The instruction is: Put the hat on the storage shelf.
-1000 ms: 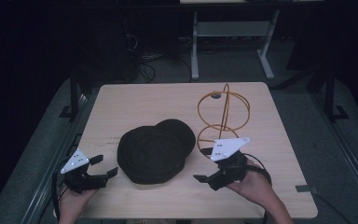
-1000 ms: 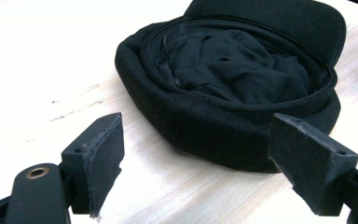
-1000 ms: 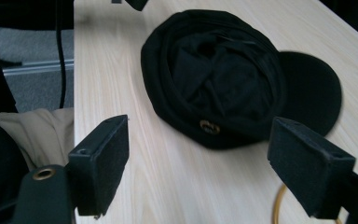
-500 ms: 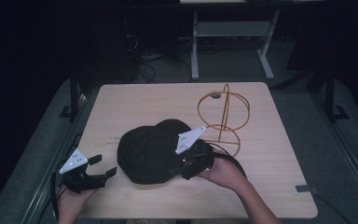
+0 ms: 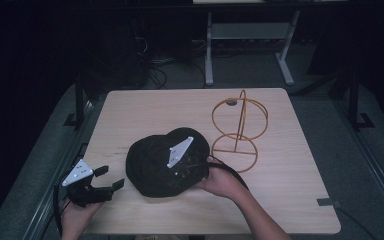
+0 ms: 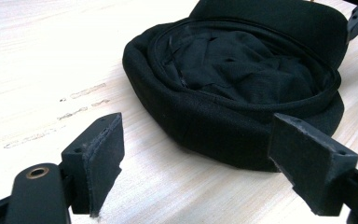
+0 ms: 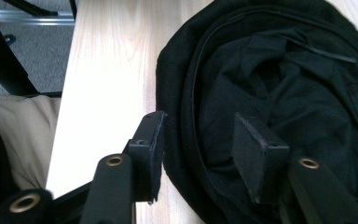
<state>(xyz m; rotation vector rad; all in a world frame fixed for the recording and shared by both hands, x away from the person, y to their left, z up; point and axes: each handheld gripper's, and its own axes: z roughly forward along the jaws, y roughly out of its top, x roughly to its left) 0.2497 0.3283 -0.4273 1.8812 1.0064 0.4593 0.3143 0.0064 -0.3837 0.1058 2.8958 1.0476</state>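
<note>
A black cap [image 5: 165, 162] lies upside down near the middle of the tabletop [image 5: 290, 185], with its lining facing up. The brim points toward the far side, next to a wire stand [image 5: 237, 132] made of orange rings, which stands upright just beside the cap.

The right gripper [image 5: 182, 167] is positioned over the near right part of the cap, held by the person's right hand [image 5: 220, 182]. In the right gripper view, its jaws straddle the cap's rim: one jaw sits outside the rim over the bare wood, and the other sits inside over the crumpled lining. The jaws have just been closing and now stand partly closed, with the rim between them. The outer pad [image 7: 156, 149] lies right at the edge of the fabric; a firm clamp on the rim cannot be confirmed.

The left gripper [image 5: 107, 180] rests at the near left edge of the tabletop, held by the left hand [image 5: 77, 215], apart from the cap. In the left gripper view, its jaws stand wide apart with nothing between them, and they point toward the cap's side wall [image 6: 205, 121].
</note>
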